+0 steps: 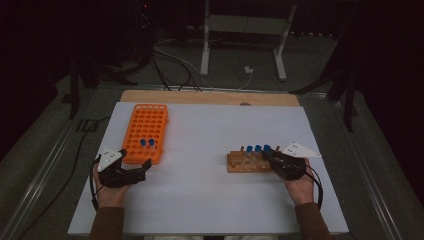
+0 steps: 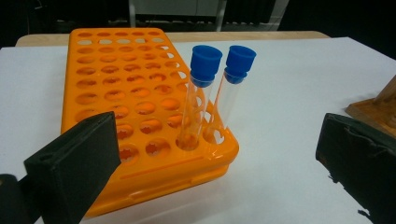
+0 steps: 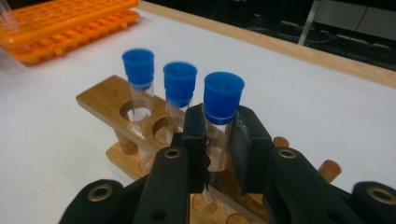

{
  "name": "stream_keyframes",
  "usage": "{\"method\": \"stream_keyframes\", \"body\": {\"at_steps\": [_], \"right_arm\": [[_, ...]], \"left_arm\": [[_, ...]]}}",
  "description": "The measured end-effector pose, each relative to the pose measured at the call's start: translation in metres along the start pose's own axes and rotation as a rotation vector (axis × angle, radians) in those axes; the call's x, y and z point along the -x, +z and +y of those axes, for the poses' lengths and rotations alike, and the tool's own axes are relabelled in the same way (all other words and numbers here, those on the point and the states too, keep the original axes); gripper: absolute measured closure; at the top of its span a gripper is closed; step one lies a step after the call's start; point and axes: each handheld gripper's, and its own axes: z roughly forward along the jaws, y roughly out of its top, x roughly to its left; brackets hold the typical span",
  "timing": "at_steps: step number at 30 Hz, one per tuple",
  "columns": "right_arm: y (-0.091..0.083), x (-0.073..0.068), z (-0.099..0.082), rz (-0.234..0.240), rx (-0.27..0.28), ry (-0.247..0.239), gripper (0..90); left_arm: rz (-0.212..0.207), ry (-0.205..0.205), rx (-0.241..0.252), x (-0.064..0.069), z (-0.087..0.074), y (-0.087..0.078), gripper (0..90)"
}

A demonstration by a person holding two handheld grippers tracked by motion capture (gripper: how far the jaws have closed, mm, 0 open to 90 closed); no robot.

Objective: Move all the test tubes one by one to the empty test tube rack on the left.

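An orange tube rack (image 1: 146,131) lies at the table's left with two blue-capped glass tubes (image 1: 147,143) upright in its near right corner. My left gripper (image 1: 136,158) rests open just in front of it. In the left gripper view its jaws stand wide apart before the rack (image 2: 116,93) and the two tubes (image 2: 201,93). At the right a wooden rack (image 1: 240,164) holds three blue-capped tubes (image 1: 257,148). My right gripper (image 3: 217,135) is shut on the nearest tube (image 3: 223,98), just under its cap, while that tube stands in the wooden rack (image 3: 100,105). The other two tubes (image 3: 179,81) stand beside it.
The white table top (image 1: 210,200) has a wooden strip (image 1: 210,96) along its far edge. Beyond it, cables (image 1: 175,70) and the legs of a metal stand (image 1: 205,50) lie on the dark floor. The orange rack (image 3: 65,23) is far off in the right gripper view.
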Motion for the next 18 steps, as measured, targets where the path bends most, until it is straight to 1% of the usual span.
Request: {"method": "stream_keyframes", "body": {"at_steps": [10, 18], "right_arm": [[-0.015, 0.001, 0.013, 0.001, 0.054, 0.013, 77.2], [-0.027, 0.001, 0.028, 0.011, 0.095, 0.015, 77.2]], "left_arm": [[-0.005, 0.0, 0.006, 0.0, 0.0, 0.0, 0.5], [-0.018, 0.009, 0.008, 0.002, 0.0, 0.0, 0.5]]}}
